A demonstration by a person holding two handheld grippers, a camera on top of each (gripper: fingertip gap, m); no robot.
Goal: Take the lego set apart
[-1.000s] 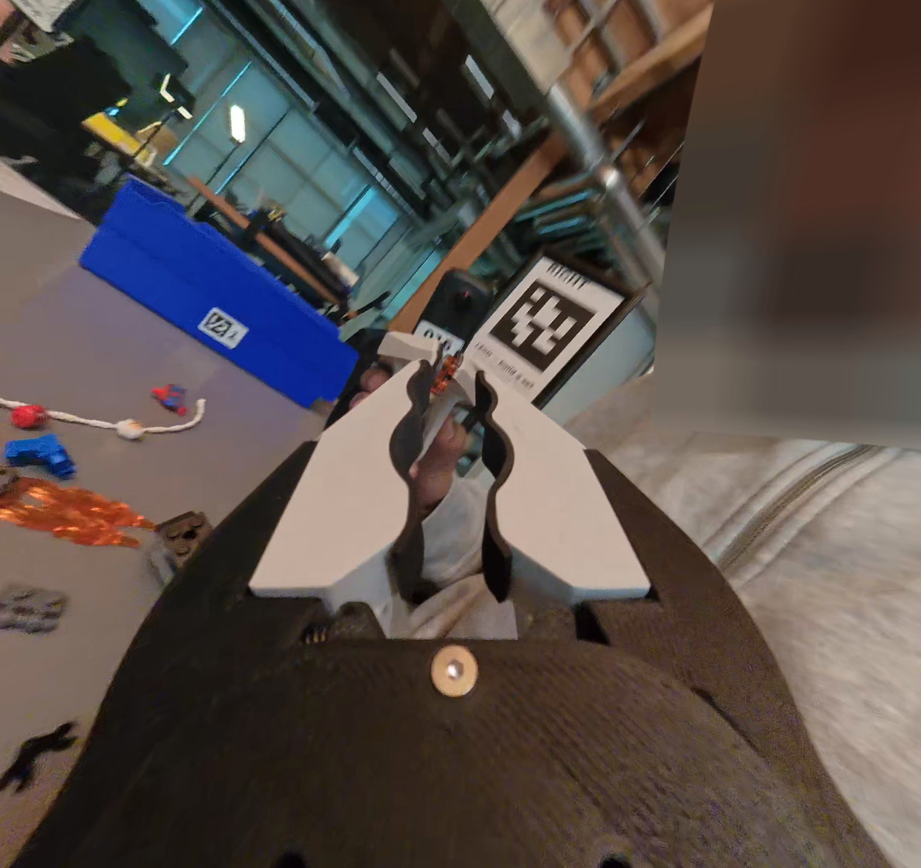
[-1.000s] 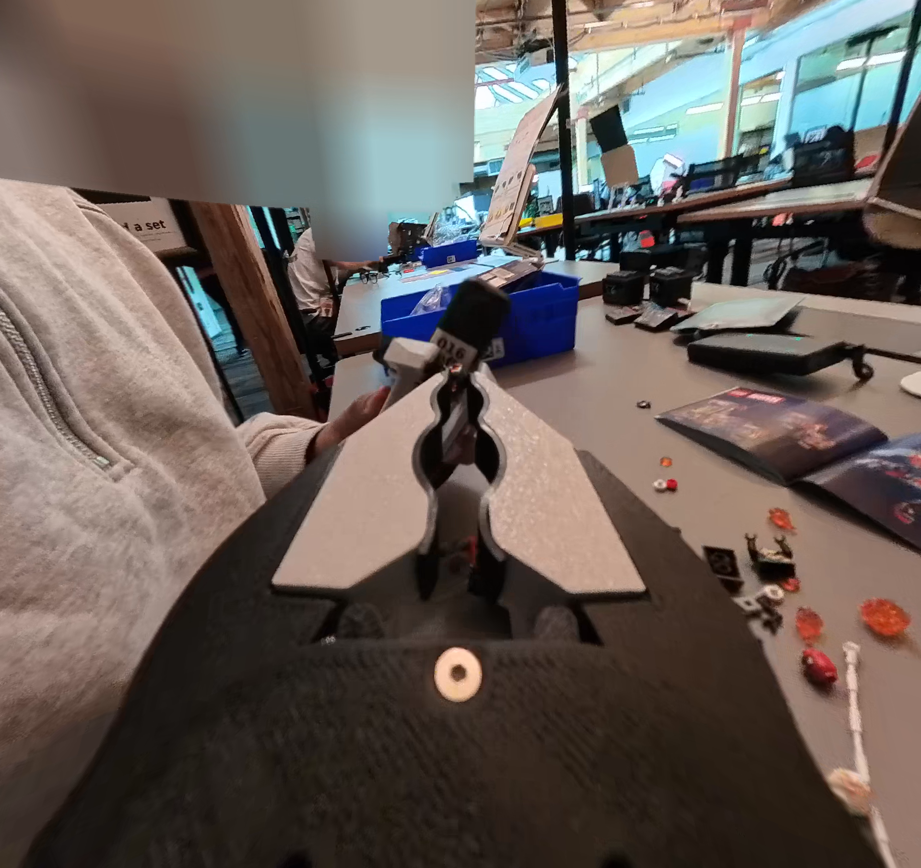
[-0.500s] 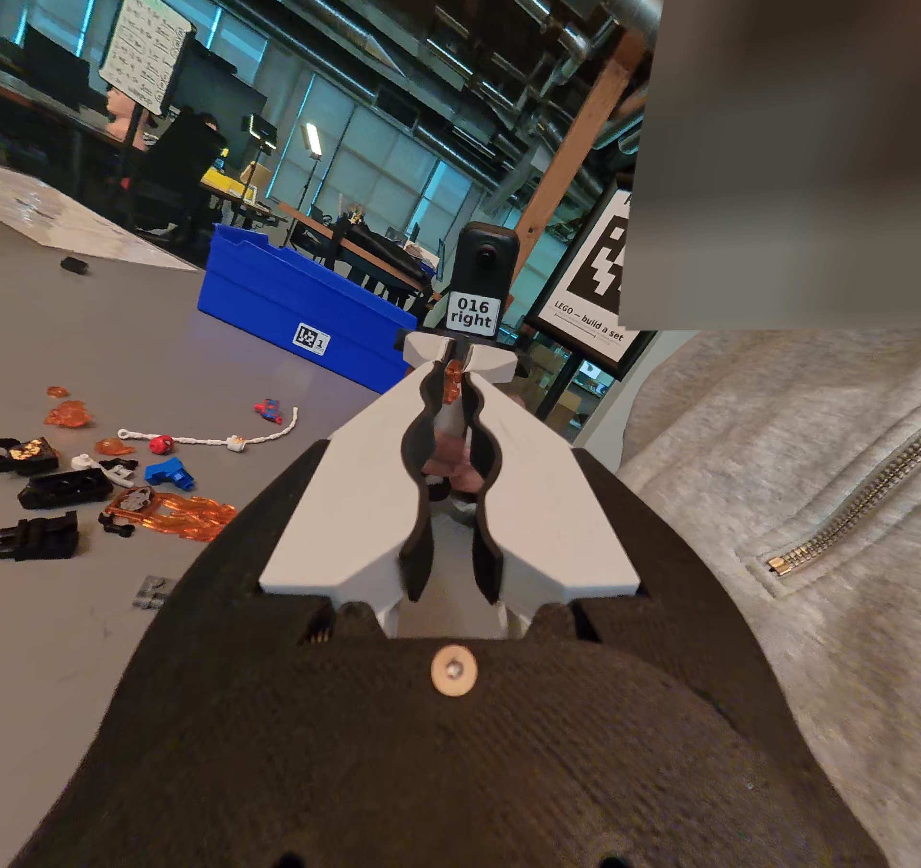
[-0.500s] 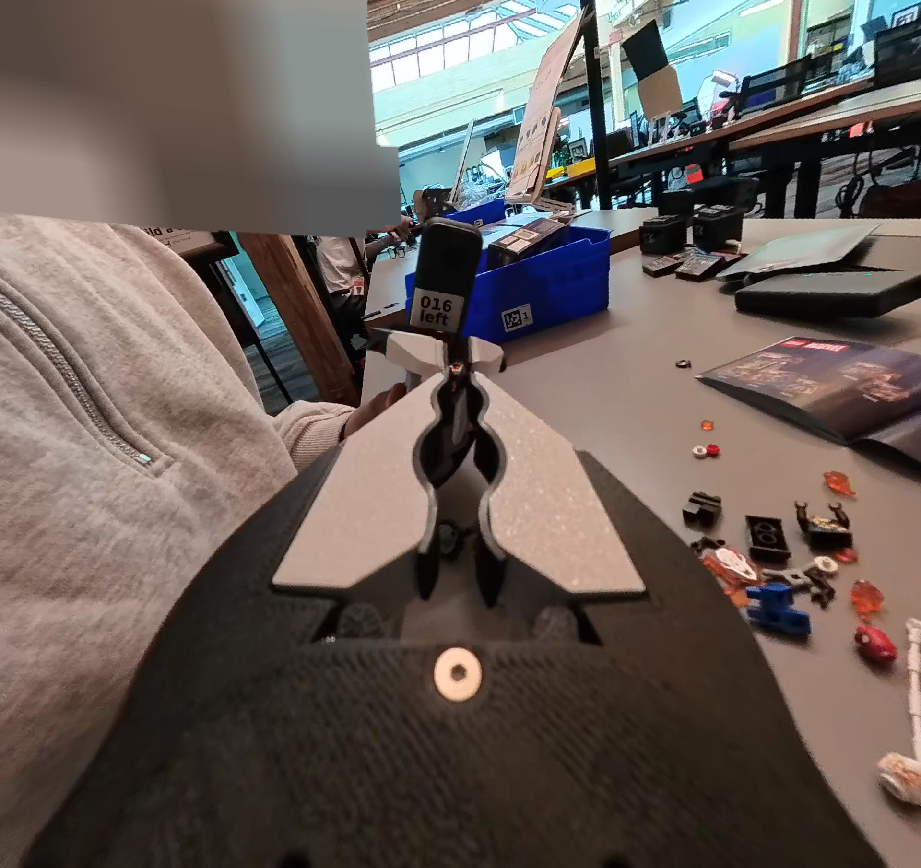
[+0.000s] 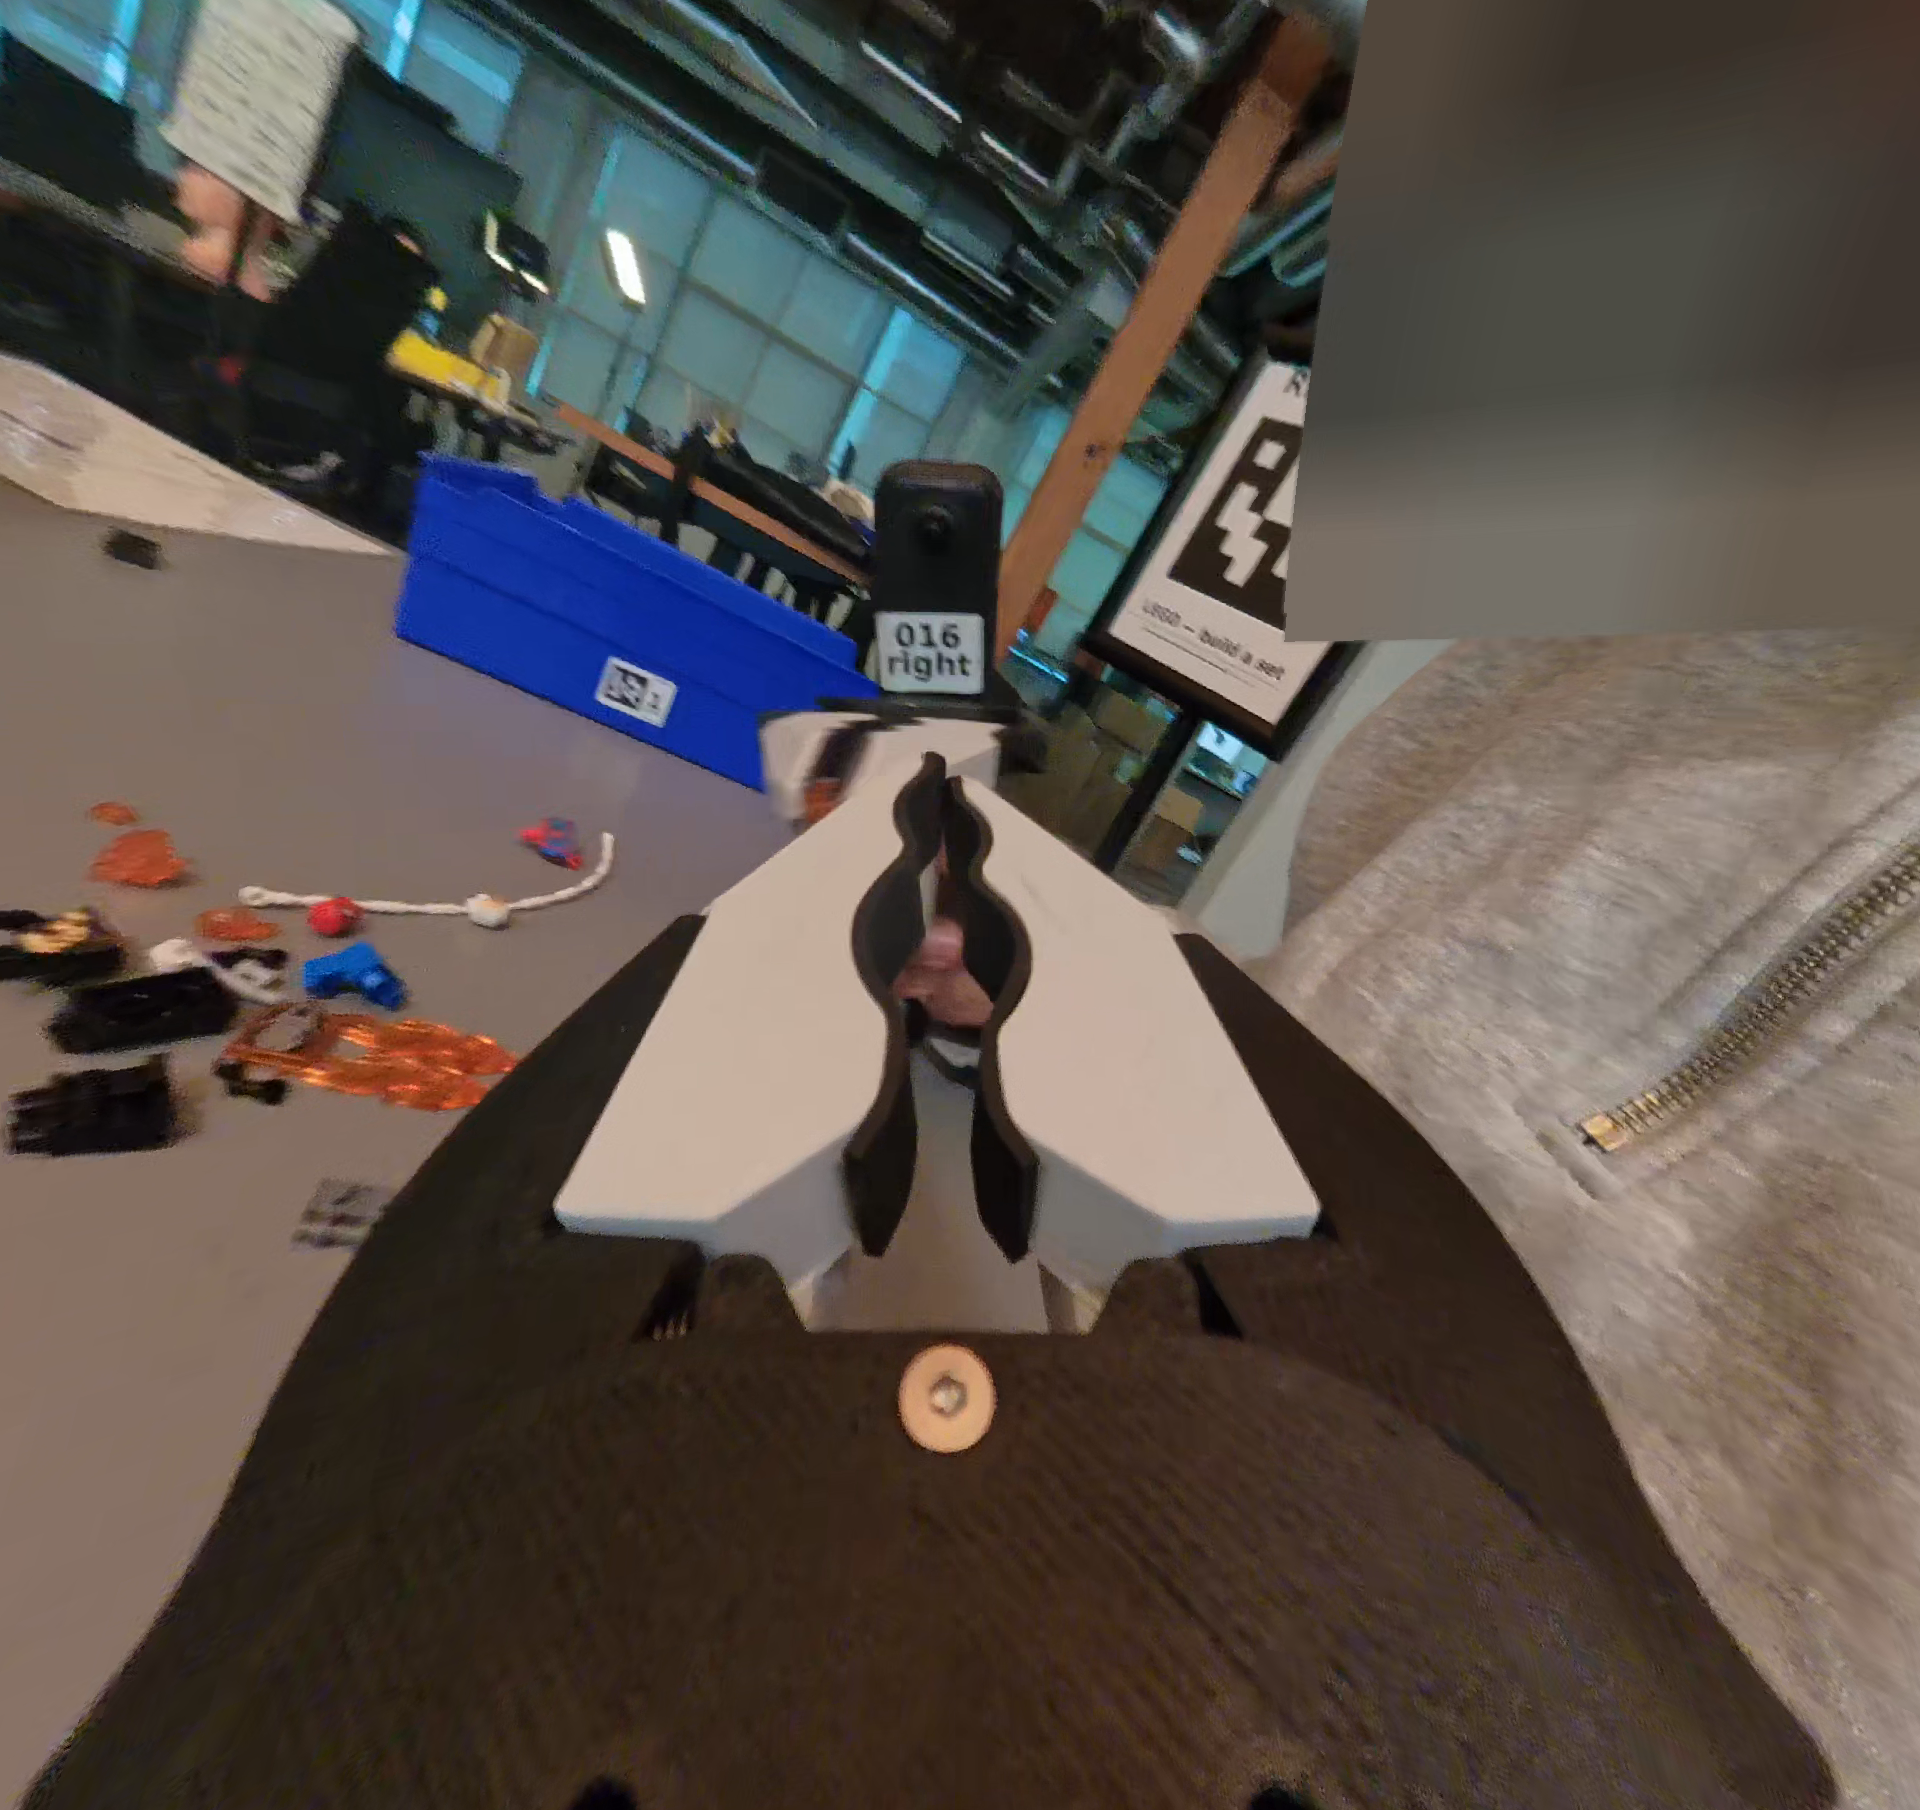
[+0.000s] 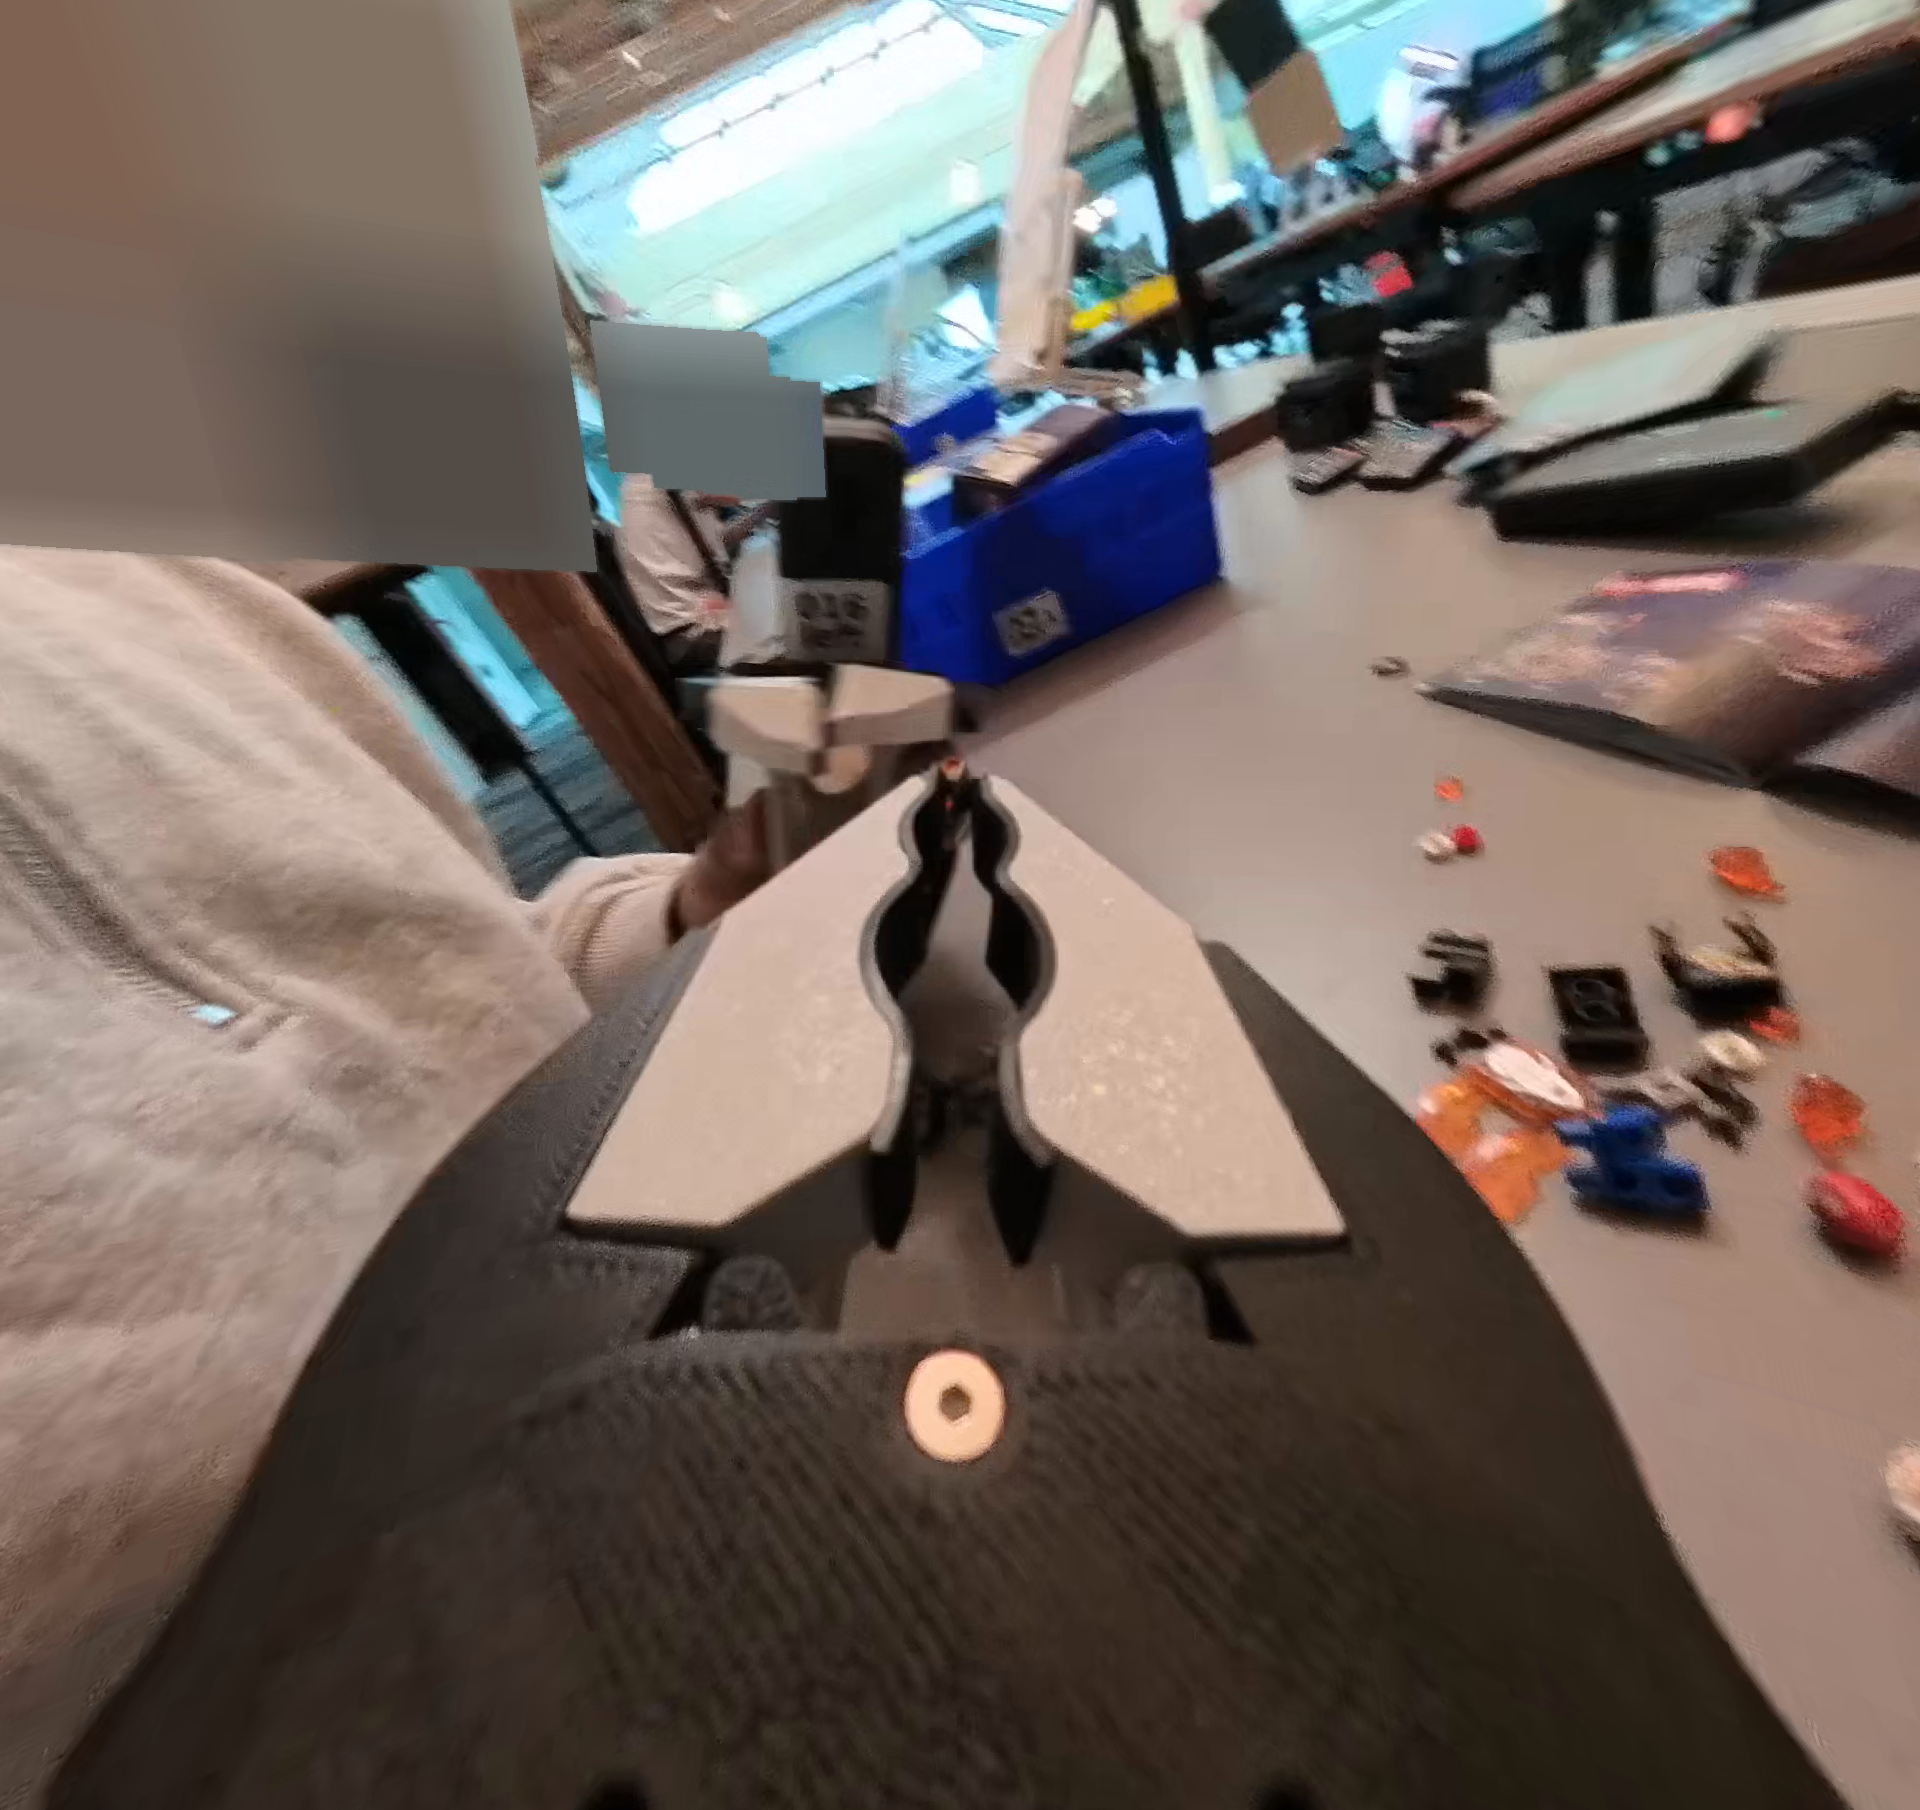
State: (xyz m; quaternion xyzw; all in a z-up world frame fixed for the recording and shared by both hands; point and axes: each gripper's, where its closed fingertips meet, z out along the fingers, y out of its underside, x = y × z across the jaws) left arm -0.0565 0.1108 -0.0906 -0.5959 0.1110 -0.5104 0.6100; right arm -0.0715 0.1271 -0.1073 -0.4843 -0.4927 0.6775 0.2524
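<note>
Left wrist view: left gripper (image 5: 943, 792) pinched to a sliver, nothing visible between the tips; loose lego pieces (image 5: 353, 1043) strewn far left on the table (image 5: 312, 721)

Right wrist view: right gripper (image 6: 958, 796) nipped narrow on a tiny dark piece (image 6: 952, 786); best kept pinched firmly, then lowered beside the scattered parts at right

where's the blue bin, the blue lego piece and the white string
blue plastic bin (image 5: 582, 607): left wrist view, on its long front wall.
small blue lego piece (image 5: 351, 976): left wrist view, on its top face.
white string with beads (image 5: 416, 900): left wrist view, on its middle stretch.
</note>
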